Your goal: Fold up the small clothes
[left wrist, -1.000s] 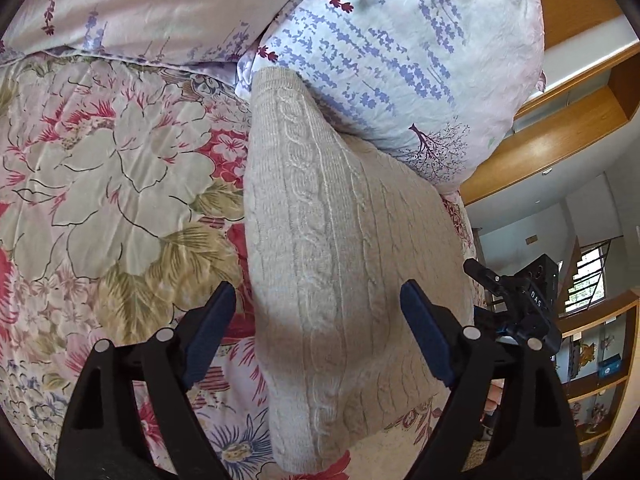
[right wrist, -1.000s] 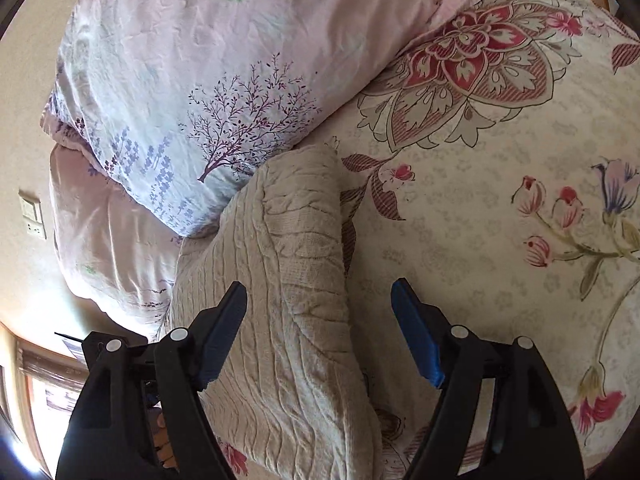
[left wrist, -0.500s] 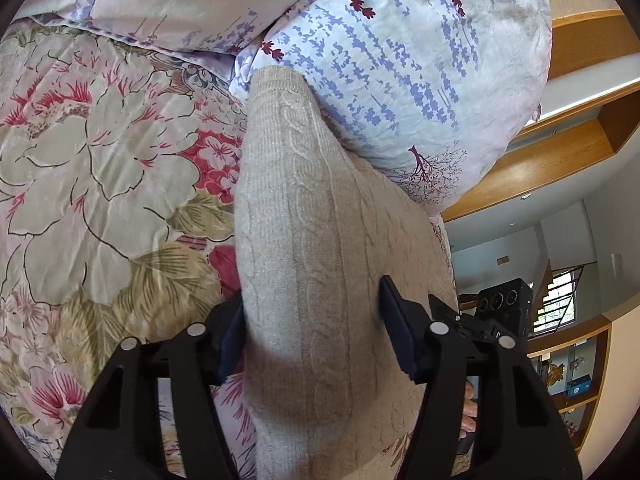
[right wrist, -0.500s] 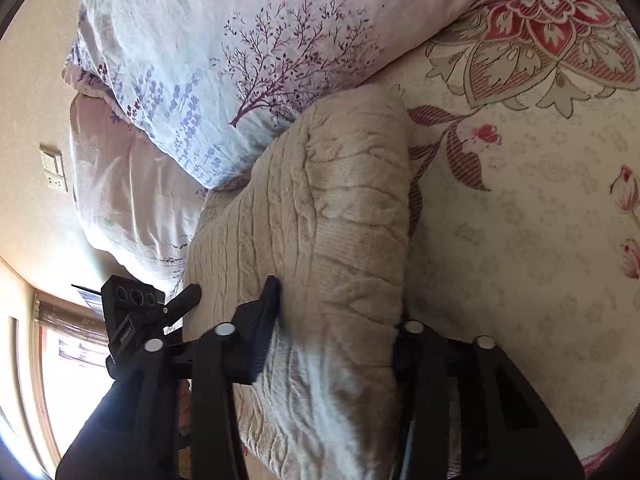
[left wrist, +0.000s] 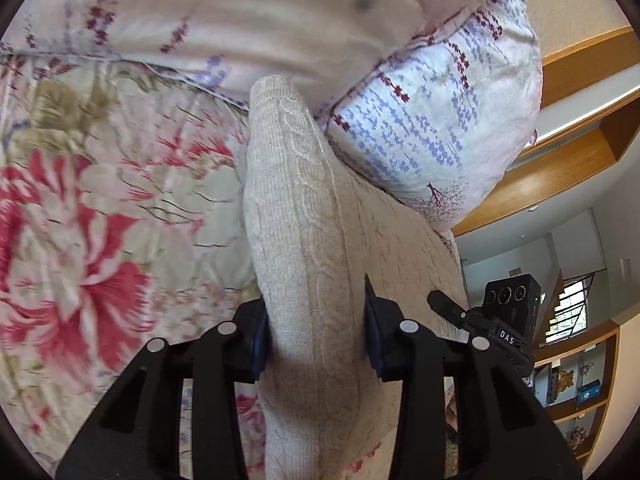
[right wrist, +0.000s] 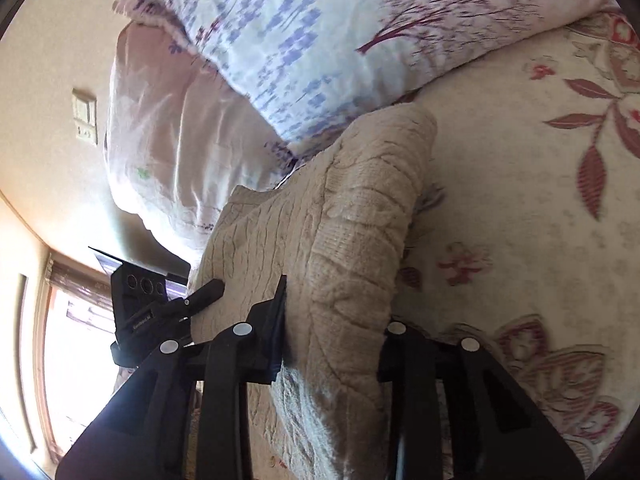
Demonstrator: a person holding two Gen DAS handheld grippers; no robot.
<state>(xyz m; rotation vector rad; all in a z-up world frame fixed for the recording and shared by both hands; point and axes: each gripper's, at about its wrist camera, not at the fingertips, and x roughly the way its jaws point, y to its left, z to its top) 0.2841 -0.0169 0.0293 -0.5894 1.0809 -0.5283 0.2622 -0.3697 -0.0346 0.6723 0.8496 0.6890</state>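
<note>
Left wrist view shows the left tongs clamped on the beige knit sweater, which lies on the floral bed against the pillow. The right tongs pinch its other edge. Uneven lifting could let the thick, bunched knit slip and spoil the fold.

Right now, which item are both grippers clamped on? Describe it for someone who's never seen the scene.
On the floral bedspread, up against the lavender-print pillow, lies a folded beige cable-knit sweater. It is the only plain, unprinted knit there, and the jaws of the left gripper and right gripper pinch its near edge.
</note>
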